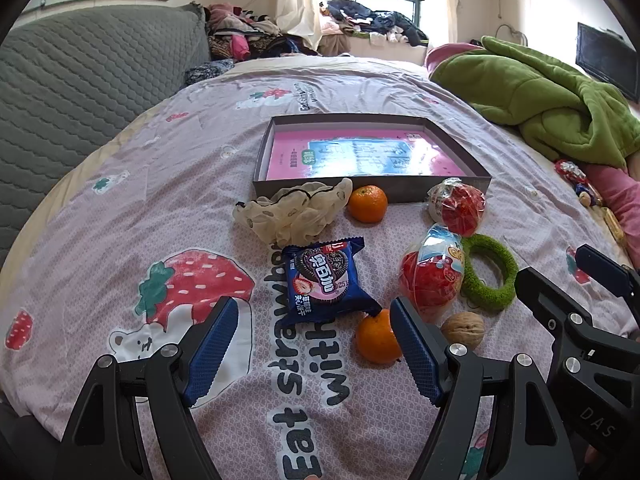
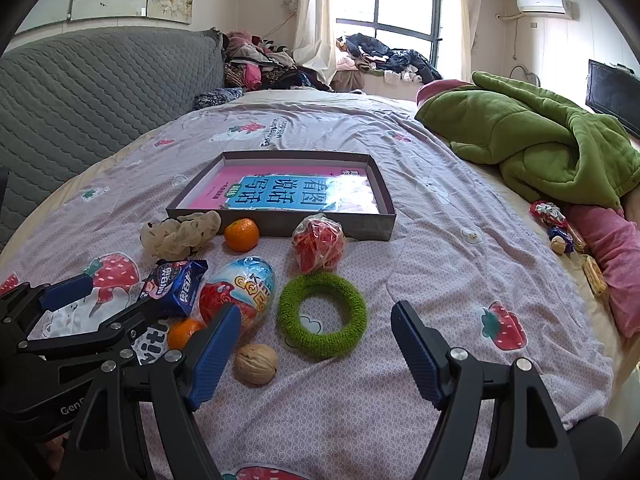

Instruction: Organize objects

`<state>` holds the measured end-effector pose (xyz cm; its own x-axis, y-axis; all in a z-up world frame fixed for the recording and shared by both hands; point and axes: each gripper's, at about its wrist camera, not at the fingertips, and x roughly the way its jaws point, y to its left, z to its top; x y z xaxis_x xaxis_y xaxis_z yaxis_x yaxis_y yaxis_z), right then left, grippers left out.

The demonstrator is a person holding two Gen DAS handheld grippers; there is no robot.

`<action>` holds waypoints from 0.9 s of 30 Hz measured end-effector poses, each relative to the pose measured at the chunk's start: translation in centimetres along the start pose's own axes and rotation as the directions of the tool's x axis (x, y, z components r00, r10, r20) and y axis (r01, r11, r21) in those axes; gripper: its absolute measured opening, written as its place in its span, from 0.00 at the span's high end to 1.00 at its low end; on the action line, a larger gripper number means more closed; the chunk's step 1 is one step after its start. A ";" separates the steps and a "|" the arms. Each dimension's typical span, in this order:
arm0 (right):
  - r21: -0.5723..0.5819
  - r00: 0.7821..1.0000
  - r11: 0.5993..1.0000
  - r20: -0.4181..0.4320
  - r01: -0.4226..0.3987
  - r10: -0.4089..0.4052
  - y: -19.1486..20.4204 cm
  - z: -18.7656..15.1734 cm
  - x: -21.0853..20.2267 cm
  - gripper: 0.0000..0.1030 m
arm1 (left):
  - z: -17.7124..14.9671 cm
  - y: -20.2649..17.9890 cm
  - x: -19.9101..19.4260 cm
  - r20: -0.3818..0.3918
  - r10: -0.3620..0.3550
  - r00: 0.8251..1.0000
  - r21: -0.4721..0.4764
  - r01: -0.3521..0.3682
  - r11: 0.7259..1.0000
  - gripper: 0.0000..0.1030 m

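The shallow grey box [image 2: 280, 222] lies open on my strawberry-print bedspread [image 2: 440, 240], and the only thing in it is a pink and blue book [image 2: 296, 196] lying flat on its floor; everything else is spread loose on the cloth in front of its near wall. Just before that wall I see a cream scrunchie [image 2: 182, 234], a mandarin [image 2: 241, 234] and a red sweet bag [image 2: 318, 250] in clear wrap. Nearer to me lie the blue biscuit packet [image 1: 326, 282], a toy egg [image 2: 240, 294] in red and blue foil, a green fuzzy ring [image 2: 322, 314], a walnut [image 2: 256, 363] and a second mandarin [image 1: 378, 338]. My left view shows the packet's face whole, with its biscuit picture, and that second mandarin touching the packet's corner; my right view sees the packet edge-on and the mandarin half hidden behind my left gripper [image 1: 314, 348]. The right view alone shows the ring as a full circle with bedspread inside it. My left gripper hangs spread wide above the cloth, holding nothing, and my right gripper [image 2: 316, 350] is spread just as wide and empty, just short of the ring
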<state>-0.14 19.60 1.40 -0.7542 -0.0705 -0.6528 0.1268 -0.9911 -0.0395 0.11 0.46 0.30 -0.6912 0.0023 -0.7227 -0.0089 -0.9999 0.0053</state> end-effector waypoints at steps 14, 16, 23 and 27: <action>-0.006 1.000 1.000 -0.028 -0.005 0.005 0.0 -0.4 0.5 0.25 | -0.4 0.1 1.0 -0.053 -0.009 0.999 -0.014 0.008 1.000 0.23; -0.007 1.000 1.000 -0.030 -0.005 0.005 0.0 -0.5 0.6 0.25 | -0.4 0.2 1.1 -0.059 -0.008 0.998 -0.017 0.007 1.000 0.23; -0.009 0.999 1.000 -0.052 -0.012 0.011 0.0 -0.8 1.0 0.25 | -0.6 0.1 1.7 -0.086 -0.018 0.996 -0.014 0.017 1.000 0.23; -0.015 0.997 1.000 -0.070 -0.021 0.020 0.0 -1.1 1.2 0.25 | -0.9 -0.1 2.1 -0.114 -0.030 0.993 -0.012 0.029 1.000 0.23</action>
<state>-0.37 19.60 -0.25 -0.7044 -0.0822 -0.7051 0.1522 -0.9877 -0.0370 -0.68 0.51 -1.80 -0.6034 0.0313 -0.7968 -0.0200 -0.9995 -0.0241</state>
